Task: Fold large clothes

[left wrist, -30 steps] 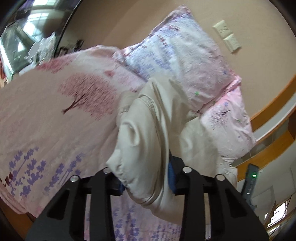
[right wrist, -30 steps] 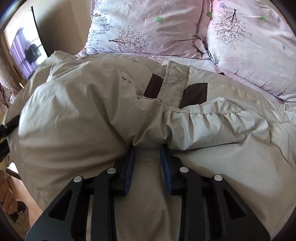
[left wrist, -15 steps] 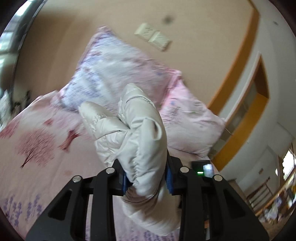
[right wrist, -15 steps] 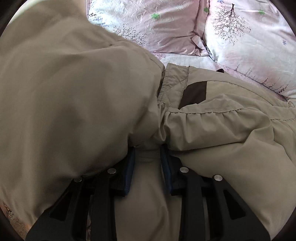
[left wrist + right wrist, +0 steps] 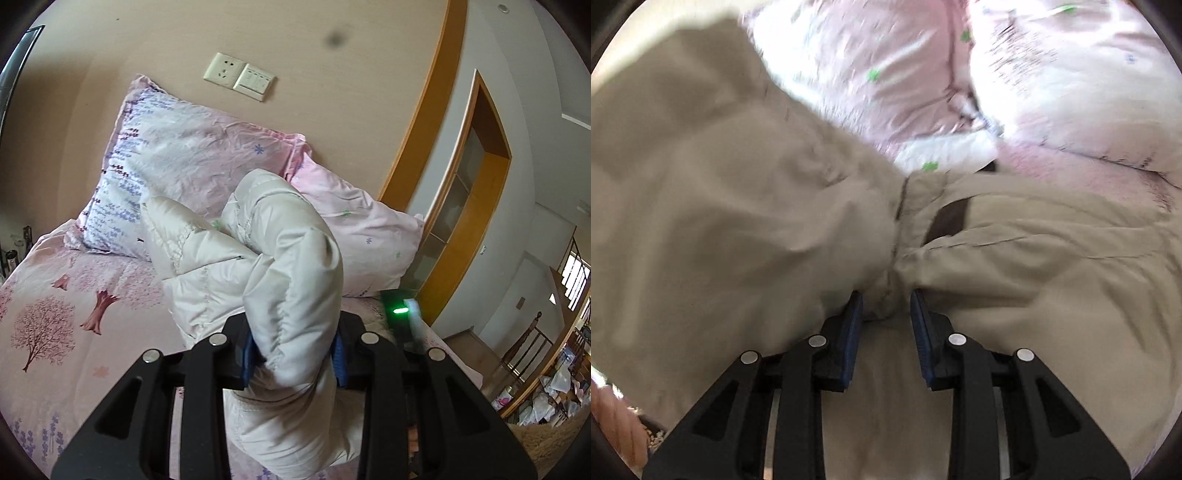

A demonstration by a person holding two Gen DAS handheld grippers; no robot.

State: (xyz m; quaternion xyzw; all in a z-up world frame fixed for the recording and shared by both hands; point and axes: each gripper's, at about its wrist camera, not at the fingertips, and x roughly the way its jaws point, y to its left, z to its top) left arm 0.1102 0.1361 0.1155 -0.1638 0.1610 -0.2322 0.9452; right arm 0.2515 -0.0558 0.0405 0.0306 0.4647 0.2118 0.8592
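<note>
The left gripper (image 5: 295, 354) has its jaws closed on a thick, puffy fold of the cream jacket (image 5: 280, 266). The padded cloth bulges up between the blue pads and hangs down below them, lifted clear of the bed (image 5: 74, 302). Beyond the raised fold lie two pillows: a lavender-print pillow (image 5: 177, 162) on the left and a plain pink pillow (image 5: 365, 236) on the right, both leaning against the beige wall. A wall socket and switch (image 5: 239, 75) sit above the left pillow. A small black device with a green light (image 5: 400, 310) shows just right of the jacket, near the wooden door frame (image 5: 476, 221).

The right gripper (image 5: 886, 306) also has its jaws clamped on the jacket (image 5: 738, 221), pinching a gathered bunch of cloth where seams and a dark brown patch (image 5: 947, 221) meet. The fabric spreads wide to both sides of the pads: a large billowing mass fills the left of the view and a flatter stretch lies to the right on the bed. The far pillows (image 5: 1052, 74) appear blurred in the right wrist view. At the lower left edge a bit of skin (image 5: 617, 424) shows.
</note>
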